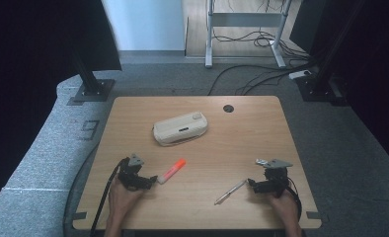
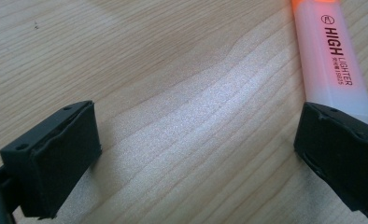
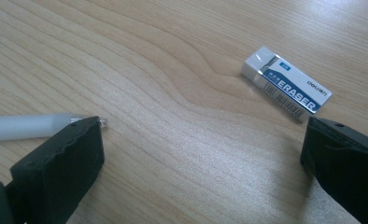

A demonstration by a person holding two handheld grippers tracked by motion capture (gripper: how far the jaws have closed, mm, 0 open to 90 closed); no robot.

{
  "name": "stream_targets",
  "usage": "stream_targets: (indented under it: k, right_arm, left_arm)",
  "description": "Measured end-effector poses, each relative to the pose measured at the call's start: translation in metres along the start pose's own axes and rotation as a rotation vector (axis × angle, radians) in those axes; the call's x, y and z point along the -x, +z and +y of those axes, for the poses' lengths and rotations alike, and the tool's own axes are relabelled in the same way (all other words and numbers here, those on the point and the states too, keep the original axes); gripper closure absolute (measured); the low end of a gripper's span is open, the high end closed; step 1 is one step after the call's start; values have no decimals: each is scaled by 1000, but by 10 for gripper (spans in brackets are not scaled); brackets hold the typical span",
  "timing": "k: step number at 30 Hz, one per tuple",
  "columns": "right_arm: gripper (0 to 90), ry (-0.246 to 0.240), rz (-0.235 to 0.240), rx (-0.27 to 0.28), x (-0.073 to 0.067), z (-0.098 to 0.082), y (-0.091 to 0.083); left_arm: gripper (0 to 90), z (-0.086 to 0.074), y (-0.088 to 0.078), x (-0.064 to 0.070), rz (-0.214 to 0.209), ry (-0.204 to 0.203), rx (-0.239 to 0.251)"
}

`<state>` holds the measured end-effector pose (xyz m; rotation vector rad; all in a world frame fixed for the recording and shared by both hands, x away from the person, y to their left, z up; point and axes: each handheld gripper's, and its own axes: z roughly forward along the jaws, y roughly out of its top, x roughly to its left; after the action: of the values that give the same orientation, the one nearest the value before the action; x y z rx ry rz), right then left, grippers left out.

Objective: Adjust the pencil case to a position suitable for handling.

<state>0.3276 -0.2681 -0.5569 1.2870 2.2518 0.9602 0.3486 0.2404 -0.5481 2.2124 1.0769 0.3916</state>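
Right gripper view: eraser [image 3: 286,86] by spread jaws; high view: pencil case [image 1: 180,128]; left jaws spread beside highlighter [image 2: 331,56].

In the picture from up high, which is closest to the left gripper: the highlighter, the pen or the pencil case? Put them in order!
From the left gripper:
1. Highlighter, right beside its jaws.
2. Pencil case, farther back, mid-table.
3. Pen, across by the right gripper.

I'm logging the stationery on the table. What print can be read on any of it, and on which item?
"HIGH LIGHTER": on the orange highlighter; the small print beside it is too small to read.
"ERASER": on the eraser sleeve.
"deli": apparently, at the sleeve's end, small.
The barcode digits are unreadable.
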Motion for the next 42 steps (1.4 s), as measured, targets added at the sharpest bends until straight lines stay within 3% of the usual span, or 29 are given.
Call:
stream_targets:
  k: [29, 33, 42]
  right_arm:
    - [60, -27, 31, 20, -1, -1, -2]
    - [60, -28, 30, 20, -1, -1, -2]
    - [60, -27, 31, 20, -1, -1, -2]
  left_arm:
    - [0, -2, -2, 2, 3, -4, 0]
    - [13, 0, -3, 2, 1, -3, -17]
    - [23, 10, -11, 1, -47, -1, 6]
